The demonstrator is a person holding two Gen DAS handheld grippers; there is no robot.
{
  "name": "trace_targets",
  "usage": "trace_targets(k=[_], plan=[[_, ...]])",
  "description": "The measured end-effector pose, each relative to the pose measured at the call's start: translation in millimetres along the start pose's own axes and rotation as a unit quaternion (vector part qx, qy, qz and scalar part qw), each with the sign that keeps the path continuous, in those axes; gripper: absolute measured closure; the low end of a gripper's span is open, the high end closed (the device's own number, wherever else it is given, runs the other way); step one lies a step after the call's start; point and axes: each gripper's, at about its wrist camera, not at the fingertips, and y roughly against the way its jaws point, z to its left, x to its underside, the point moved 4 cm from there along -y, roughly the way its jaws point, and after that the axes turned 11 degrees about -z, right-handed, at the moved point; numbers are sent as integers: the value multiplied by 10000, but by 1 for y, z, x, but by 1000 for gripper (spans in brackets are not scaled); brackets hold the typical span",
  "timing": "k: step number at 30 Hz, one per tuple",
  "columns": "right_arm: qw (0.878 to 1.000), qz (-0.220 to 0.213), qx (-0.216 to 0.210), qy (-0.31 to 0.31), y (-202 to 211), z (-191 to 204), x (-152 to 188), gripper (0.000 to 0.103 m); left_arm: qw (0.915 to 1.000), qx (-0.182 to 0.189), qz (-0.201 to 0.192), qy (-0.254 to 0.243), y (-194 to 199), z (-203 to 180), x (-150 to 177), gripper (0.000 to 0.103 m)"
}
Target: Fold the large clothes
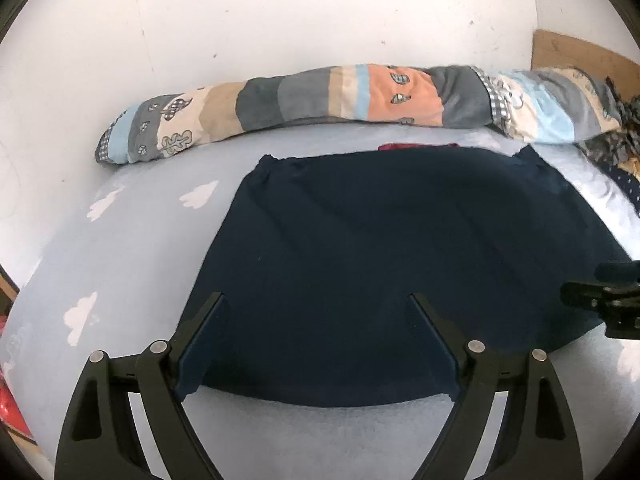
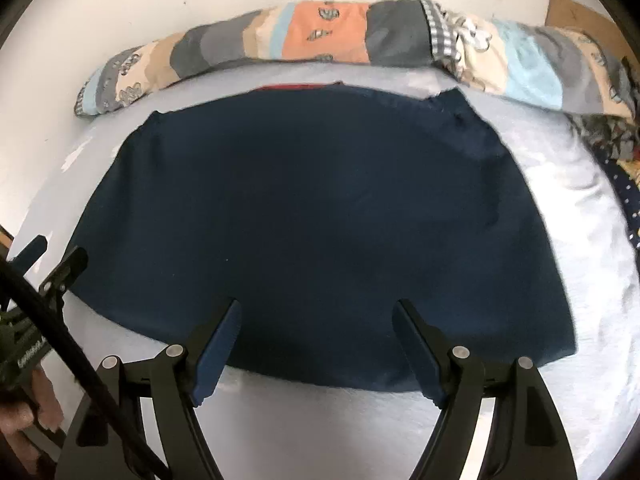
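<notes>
A dark navy garment lies flat on the pale blue bed sheet, folded into a broad panel; it also shows in the right wrist view. A strip of dark red cloth peeks out at its far edge. My left gripper is open above the garment's near left part, holding nothing. My right gripper is open above the garment's near edge, empty. The right gripper shows at the right edge of the left wrist view; the left gripper shows at the left edge of the right wrist view.
A long rolled patchwork quilt lies along the white wall behind the garment. Patterned fabrics are piled at the far right. A brown board leans in the right corner. A red object sits at the left edge.
</notes>
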Motion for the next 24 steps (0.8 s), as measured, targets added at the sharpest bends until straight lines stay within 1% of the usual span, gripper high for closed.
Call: trace_targets(k=[2, 3, 4, 6, 7, 8, 9, 10, 11, 12, 13, 14, 15, 17, 18, 19, 21, 23, 24], plan=[[9998, 183, -9, -38, -16, -2, 3, 21, 9998, -1, 175, -79, -13, -6, 7, 15], [9992, 382, -24, -128, -29, -5, 6, 19, 9995, 28, 309, -85, -20, -8, 11, 15], [9985, 503, -33, -200, -37, -7, 9, 19, 9981, 65, 618, -46, -33, -10, 20, 15], [9984, 531, 1, -171, -42, -6, 10, 19, 9929, 151, 1175, 60, -54, -12, 37, 15], [9984, 555, 30, -127, -41, -4, 8, 19, 9939, 86, 1090, 106, -55, -12, 35, 15], [9986, 498, -15, -161, -36, -1, 2, 23, 9953, -18, 964, 40, -52, -14, 27, 15], [9992, 318, -151, -194, -28, 3, -7, 23, 9968, 3, 803, -11, -49, -17, 17, 15], [9996, 125, -176, -165, -21, 7, -16, 23, 9984, 70, 561, -46, -44, -22, 4, 15], [9999, -122, -25, -90, -15, 10, -30, 23, 9992, 84, 391, -87, -40, -26, -5, 15], [9997, -242, 64, -69, -13, 11, -37, 23, 9995, 64, 271, -150, -38, -32, -14, 15], [9992, -348, 143, -95, -16, 11, -45, 22, 9994, 101, 258, -183, -40, -38, -18, 13], [9993, -333, 128, -139, -20, 11, -47, 20, 9991, 180, 332, -169, -44, -41, -17, 12], [9997, -137, 46, -198, -34, 10, -43, 20, 9983, 266, 499, -121, -52, -44, -12, 12], [9989, 411, 81, -226, -64, 6, -29, 19, 9919, 472, 1182, 1, -75, -50, 10, 12], [9977, 642, 98, -211, -78, 4, -17, 19, 9885, 574, 1395, 98, -83, -51, 18, 12], [9984, 543, 109, -146, -77, 5, -17, 19, 9907, 535, 1241, 184, -80, -48, 17, 11], [9987, 481, 75, -154, -68, 8, -22, 20, 9925, 469, 1121, 138, -73, -47, 10, 11], [9996, 142, -44, -259, -48, 9, -31, 20, 9970, 262, 723, 73, -59, -47, -1, 11], [9997, -119, -21, -216, -32, 10, -38, 20, 9989, 179, 432, 49, -48, -46, -8, 11]])
